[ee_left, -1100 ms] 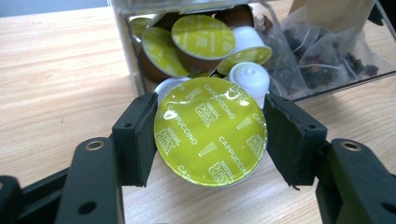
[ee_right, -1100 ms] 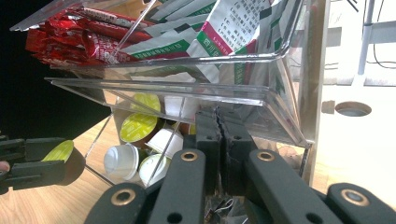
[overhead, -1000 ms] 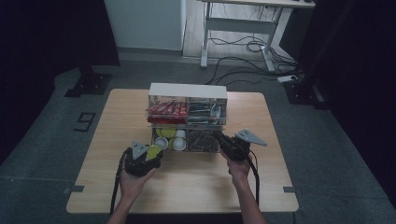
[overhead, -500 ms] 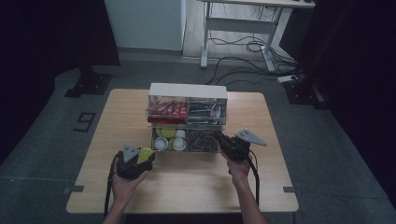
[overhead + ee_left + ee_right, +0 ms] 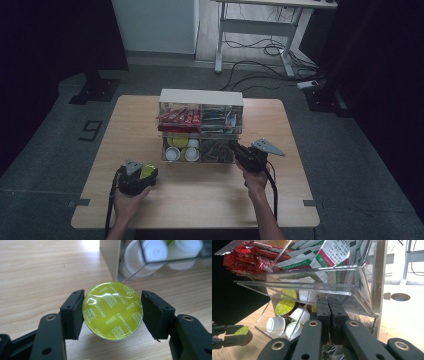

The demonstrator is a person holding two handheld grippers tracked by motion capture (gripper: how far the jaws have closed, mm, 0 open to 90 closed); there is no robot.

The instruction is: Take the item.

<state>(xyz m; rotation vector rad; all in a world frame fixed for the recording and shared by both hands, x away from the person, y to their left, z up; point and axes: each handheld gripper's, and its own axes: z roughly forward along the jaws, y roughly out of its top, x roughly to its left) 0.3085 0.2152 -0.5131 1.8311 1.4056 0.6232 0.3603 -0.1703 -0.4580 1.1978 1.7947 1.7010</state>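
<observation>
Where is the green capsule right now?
High view: the green capsule sits in the left hand-held gripper, over the table, front-left of the clear organiser.

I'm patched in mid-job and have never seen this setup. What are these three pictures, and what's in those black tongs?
There is no robot arm here: a person at a wooden table holds a pair of black tongs in each hand. The wide picture comes from a fixed camera above, looking down on the table. The other two come from small cameras riding on each pair of tongs, looking along its jaws.

The left tongs are shut on a yellow-green coffee capsule whose foil lid reads "cappuccino". It is held above the table, in front of a clear organiser box.

That box has an upper level with red sachets and green-and-white sachets, and a pulled-out lower drawer of white and green capsules.

The right tongs are shut, tips at the drawer's front; whether they pinch its edge is hard to tell.
</observation>
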